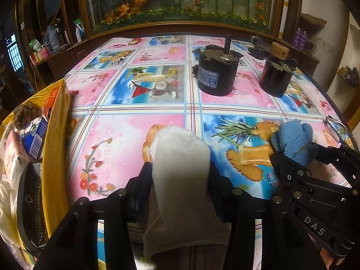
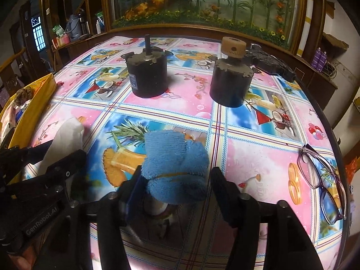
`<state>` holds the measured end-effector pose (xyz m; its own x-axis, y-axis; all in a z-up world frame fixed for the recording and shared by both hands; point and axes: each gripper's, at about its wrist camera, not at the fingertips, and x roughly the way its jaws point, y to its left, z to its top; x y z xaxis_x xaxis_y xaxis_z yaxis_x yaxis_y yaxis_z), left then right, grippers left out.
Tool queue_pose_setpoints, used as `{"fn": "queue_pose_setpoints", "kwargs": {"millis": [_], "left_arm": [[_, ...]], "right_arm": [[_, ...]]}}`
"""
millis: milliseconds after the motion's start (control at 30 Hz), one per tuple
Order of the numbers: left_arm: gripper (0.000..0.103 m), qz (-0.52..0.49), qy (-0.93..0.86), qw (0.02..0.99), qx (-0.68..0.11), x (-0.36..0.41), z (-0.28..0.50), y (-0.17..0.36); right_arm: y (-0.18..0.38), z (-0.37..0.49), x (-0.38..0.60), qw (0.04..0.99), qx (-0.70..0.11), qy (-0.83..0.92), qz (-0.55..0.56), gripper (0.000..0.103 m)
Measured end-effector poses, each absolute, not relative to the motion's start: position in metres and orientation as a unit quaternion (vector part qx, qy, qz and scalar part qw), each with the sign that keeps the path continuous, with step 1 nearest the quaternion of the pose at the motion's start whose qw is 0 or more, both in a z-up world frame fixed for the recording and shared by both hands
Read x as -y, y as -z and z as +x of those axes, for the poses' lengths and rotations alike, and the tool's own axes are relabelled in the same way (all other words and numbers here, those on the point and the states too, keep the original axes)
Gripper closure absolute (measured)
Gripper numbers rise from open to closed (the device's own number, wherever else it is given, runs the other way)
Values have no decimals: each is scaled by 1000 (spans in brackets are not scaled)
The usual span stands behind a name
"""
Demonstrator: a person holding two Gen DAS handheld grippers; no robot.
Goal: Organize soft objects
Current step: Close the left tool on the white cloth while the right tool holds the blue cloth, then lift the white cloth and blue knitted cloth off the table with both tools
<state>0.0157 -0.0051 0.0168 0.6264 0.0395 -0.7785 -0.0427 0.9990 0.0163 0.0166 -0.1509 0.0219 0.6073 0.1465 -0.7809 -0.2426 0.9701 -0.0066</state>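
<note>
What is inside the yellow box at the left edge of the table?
The yellow box holds a brown scrubber-like ball, a blue and white packet, white plastic-wrapped packs and a dark band. Whatever lies beneath these is covered.

A lived-in home room is showing here: a tabletop [image 2: 258, 157] is wearing a fruit-and-flower oilcloth, a wood-framed aquarium [image 1: 180, 2] with plastic plants is standing behind it, a thermos [image 1: 51, 36] and bottles are crowding a side shelf, and eyeglasses [image 2: 321, 180] are lying nearby.
</note>
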Motion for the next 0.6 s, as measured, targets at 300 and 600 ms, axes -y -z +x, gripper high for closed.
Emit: {"fn": "queue_pose_setpoints", "kwargs": {"millis": [300, 600], "left_arm": [[45, -3, -21, 900, -435, 4, 17, -16], [45, -3, -21, 900, -435, 4, 17, -16]], "right_arm": [[-22, 18, 152, 894, -431, -108, -53, 33], [-23, 16, 151, 895, -429, -110, -54, 40]]}}
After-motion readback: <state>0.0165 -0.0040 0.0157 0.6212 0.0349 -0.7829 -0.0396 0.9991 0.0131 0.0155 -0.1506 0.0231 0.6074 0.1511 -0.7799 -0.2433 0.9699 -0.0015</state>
